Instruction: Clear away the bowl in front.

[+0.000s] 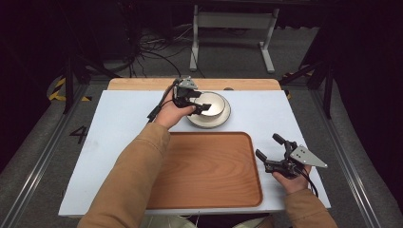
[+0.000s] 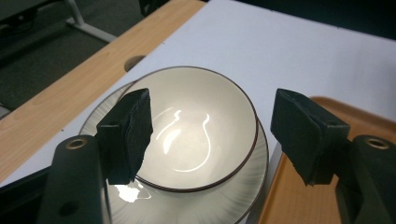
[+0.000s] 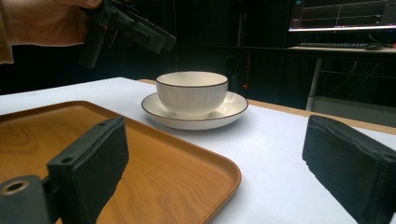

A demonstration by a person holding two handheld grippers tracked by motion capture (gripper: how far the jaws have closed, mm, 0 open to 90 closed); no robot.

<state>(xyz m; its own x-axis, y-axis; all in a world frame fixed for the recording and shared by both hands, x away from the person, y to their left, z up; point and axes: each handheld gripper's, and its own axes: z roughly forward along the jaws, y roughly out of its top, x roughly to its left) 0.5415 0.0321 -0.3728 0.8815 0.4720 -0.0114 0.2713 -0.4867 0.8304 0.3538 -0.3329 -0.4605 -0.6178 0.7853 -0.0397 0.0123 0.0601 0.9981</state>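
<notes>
Item one, nearest the person: a wooden tray (image 1: pixel 209 171) is laid on the white table (image 1: pixel 123 118), and nothing is seen on it. Item two, at about four o'clock from the tray's middle: the right gripper (image 1: pixel 272 152) is held just off the tray's right edge over bare table, its jaws spread wide with nothing between them; in the right gripper view the tray's corner is seen between the pads. Item three, at twelve o'clock from the tray: a cream bowl (image 1: pixel 209 105) with a dark rim is stood upright in a matching saucer (image 1: pixel 211 119), the pair set on the table just beyond the tray's far edge. Item four: the left gripper (image 1: pixel 198 101) is held over the bowl, reached in from about nine o'clock; in the left gripper view its jaws are seen partly spread, one pad over the bowl's near rim, the other out past the saucer's edge, nothing pinched. Progress is judged early: the bowl is not yet gripped or lifted, and a transfer to the tray appears to be left.
</notes>
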